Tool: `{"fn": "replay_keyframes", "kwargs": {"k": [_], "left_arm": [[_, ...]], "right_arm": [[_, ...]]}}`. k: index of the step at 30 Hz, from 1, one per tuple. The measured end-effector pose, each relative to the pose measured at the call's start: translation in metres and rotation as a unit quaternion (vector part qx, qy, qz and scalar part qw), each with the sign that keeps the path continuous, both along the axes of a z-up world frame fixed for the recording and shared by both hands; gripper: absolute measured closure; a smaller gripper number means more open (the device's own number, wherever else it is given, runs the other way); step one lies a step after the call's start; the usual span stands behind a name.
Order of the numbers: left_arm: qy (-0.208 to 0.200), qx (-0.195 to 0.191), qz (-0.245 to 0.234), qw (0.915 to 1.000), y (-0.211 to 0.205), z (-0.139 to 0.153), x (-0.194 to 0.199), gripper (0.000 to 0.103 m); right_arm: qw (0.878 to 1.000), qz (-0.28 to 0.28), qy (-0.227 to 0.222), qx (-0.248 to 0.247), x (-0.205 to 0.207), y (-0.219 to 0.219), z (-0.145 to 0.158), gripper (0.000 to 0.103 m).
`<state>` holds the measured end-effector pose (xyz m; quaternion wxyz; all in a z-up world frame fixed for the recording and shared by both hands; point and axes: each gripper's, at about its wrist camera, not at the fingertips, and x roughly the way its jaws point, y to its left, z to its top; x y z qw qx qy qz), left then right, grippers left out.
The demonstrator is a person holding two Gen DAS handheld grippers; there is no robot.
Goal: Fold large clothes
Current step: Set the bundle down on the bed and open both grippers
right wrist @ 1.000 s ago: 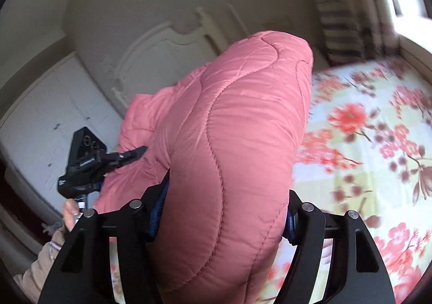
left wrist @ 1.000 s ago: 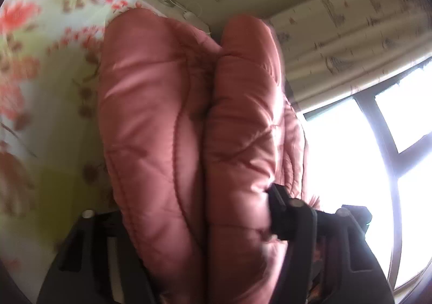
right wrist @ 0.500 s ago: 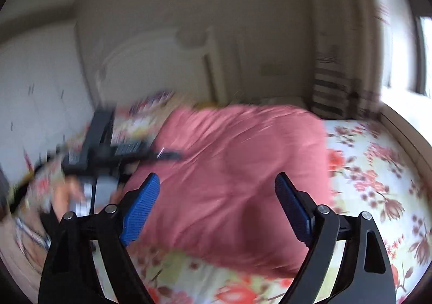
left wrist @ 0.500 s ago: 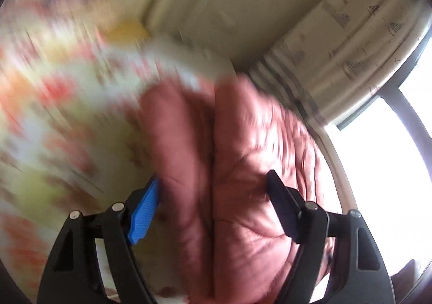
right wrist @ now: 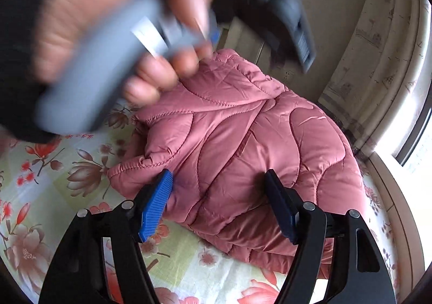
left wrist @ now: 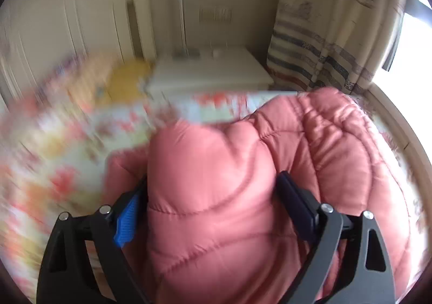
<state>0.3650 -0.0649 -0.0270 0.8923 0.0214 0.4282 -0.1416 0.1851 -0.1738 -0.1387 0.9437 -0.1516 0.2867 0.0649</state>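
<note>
The pink quilted jacket (right wrist: pixel 243 147) lies folded on the floral bedsheet (right wrist: pixel 48 169), its long axis running from just ahead of the right tongs (right wrist: pixel 218 204) away toward the curtain (right wrist: pixel 378 61) and window side. It is puffy, satin-shiny, stitched in wavy curved seams, with a bound hem edge turned toward the near left. No readable writing shows on it. The right tongs stand released above the jacket's near edge. The left tongs (left wrist: pixel 208 209) have just been spreading, a thick bulge of jacket between the jaws; whether the pads still press it, I cannot tell. A hand (right wrist: pixel 113 20) grips the left tool's grey handle, blurred
</note>
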Motion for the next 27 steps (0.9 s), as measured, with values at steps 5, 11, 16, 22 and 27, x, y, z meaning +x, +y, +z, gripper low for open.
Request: {"fn": "replay_keyframes", "kwargs": {"k": [5,11,16,22,27], "left_arm": [[0.023,-0.043,0.003,0.9988,0.018,-0.014,0.004,0.003],[0.023,-0.044,0.003,0.9987,0.015,-0.013,0.006,0.002],[0.019,-0.055,0.012,0.9982,0.023,-0.007,-0.001,0.002],[0.014,-0.074,0.027,0.9967,0.035,-0.002,-0.014,0.002],[-0.090,-0.059,0.060,0.9923,0.047,0.039,-0.080,0.002]], "right_arm": [[1.000,0.004,-0.014,-0.023,-0.008,-0.001,0.010,0.033],[0.999,0.045,0.006,0.005,-0.010,0.011,0.009,0.035],[0.998,0.057,0.024,0.019,-0.015,0.000,0.016,0.036],[0.997,-0.019,-0.025,0.076,-0.041,-0.068,0.052,0.034],[0.981,-0.030,0.077,0.174,-0.030,-0.124,0.038,0.034]]}}
